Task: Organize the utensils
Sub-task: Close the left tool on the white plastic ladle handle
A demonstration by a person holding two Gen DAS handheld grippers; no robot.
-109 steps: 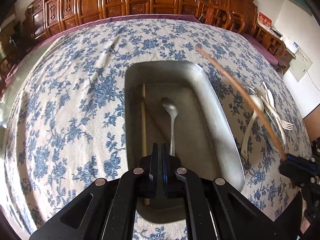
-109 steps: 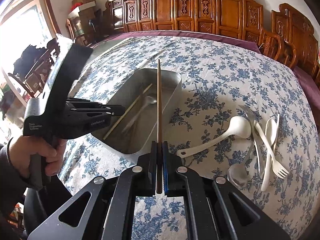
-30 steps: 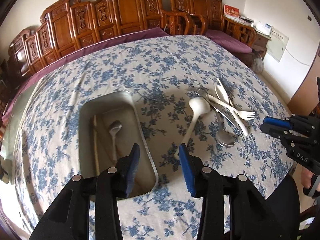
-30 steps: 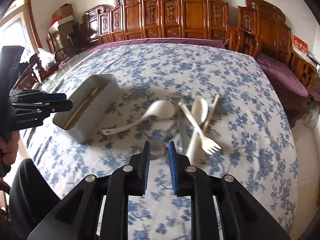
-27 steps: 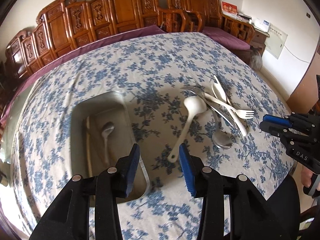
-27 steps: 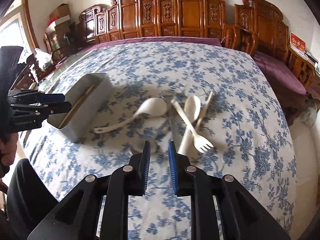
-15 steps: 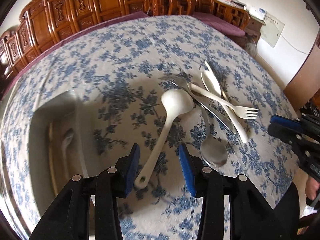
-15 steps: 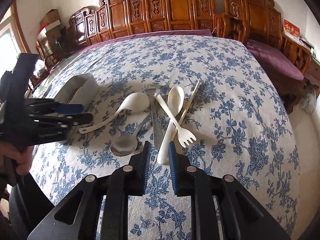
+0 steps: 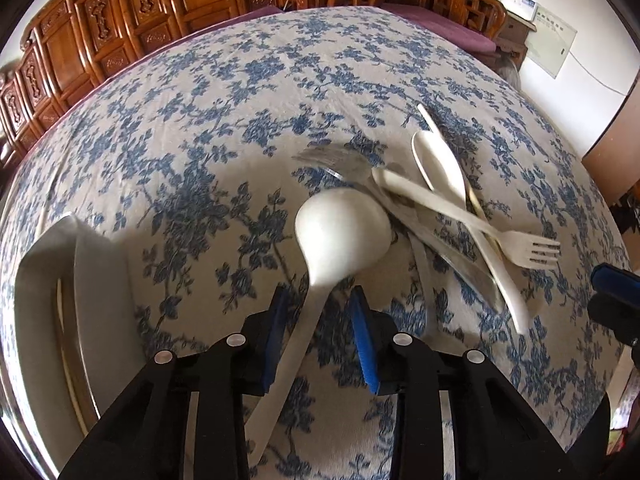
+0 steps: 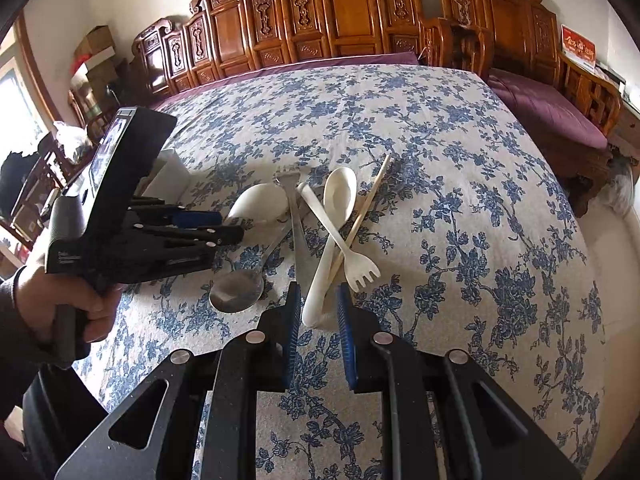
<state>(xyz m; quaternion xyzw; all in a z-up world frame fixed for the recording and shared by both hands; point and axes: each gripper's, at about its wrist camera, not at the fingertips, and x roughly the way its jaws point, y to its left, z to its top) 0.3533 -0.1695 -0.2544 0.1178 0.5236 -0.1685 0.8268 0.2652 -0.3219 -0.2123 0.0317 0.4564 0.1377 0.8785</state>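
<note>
two white spoons (image 10: 339,192), one ladle (image 9: 342,228)

tablecloth (image 9: 224,128): cream, blue floral print | ladle (image 9: 340,228): white | plastic fork (image 9: 524,246): cream-white | metal spoon (image 10: 237,290): silver | tray (image 9: 100,280), lower left: grey steel | left gripper (image 9: 322,334): black, blue pads | chairs (image 10: 340,12), top: carved reddish-brown wood

A white ladle (image 9: 340,232) lies bowl-down on the flowered cloth, handle toward the camera. Beside it, in a crossed heap: a white fork (image 9: 516,245), white spoon (image 9: 438,168), chopstick (image 10: 370,196), steel fork (image 10: 294,216) and steel spoon (image 10: 237,292). The steel tray (image 9: 100,300) holds a chopstick.
</note>
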